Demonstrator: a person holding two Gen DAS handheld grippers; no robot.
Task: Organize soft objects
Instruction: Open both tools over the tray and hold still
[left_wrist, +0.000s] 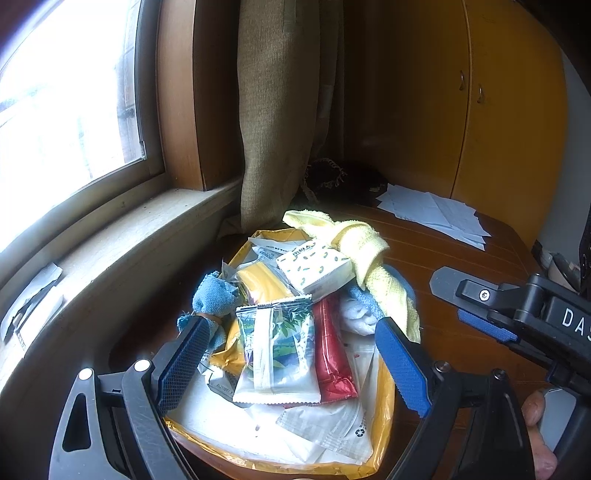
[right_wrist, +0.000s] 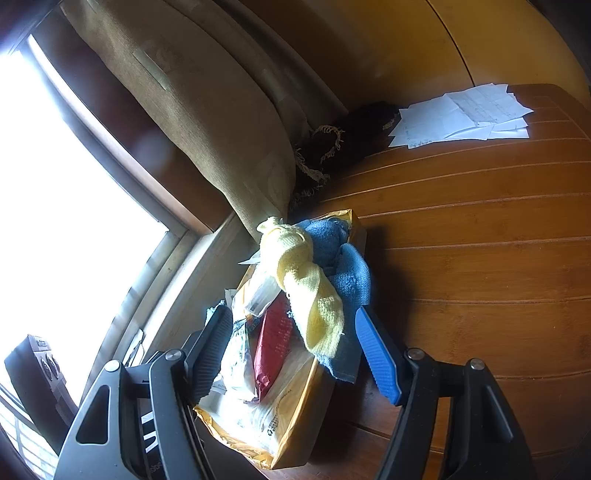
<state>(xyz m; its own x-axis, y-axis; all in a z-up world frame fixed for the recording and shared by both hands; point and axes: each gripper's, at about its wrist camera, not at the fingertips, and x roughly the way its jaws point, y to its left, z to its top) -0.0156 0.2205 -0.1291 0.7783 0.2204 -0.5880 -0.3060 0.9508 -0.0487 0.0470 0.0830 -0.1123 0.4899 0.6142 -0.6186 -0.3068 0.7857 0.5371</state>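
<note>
A pile of soft goods lies on a yellow padded envelope (left_wrist: 384, 417) on the wooden table. In the left wrist view I see a leaf-print wipes pack (left_wrist: 277, 354), a red packet (left_wrist: 334, 354), a white patterned tissue box (left_wrist: 314, 269), a yellow cloth (left_wrist: 369, 254) and a rolled blue cloth (left_wrist: 214, 295). My left gripper (left_wrist: 291, 363) is open, its fingers on either side of the wipes pack. My right gripper (right_wrist: 291, 354) is open too, straddling the red packet (right_wrist: 275, 343), the yellow cloth (right_wrist: 314, 295) and a blue towel (right_wrist: 351, 277). The envelope (right_wrist: 295, 432) shows below them.
A beige curtain (left_wrist: 269, 110) hangs by the window (left_wrist: 62, 92) and sill on the left. Loose white papers (right_wrist: 461, 114) lie at the far end of the table (right_wrist: 480, 258), beside a dark fringed cloth (right_wrist: 332, 147). A yellow cupboard (left_wrist: 509, 110) stands behind.
</note>
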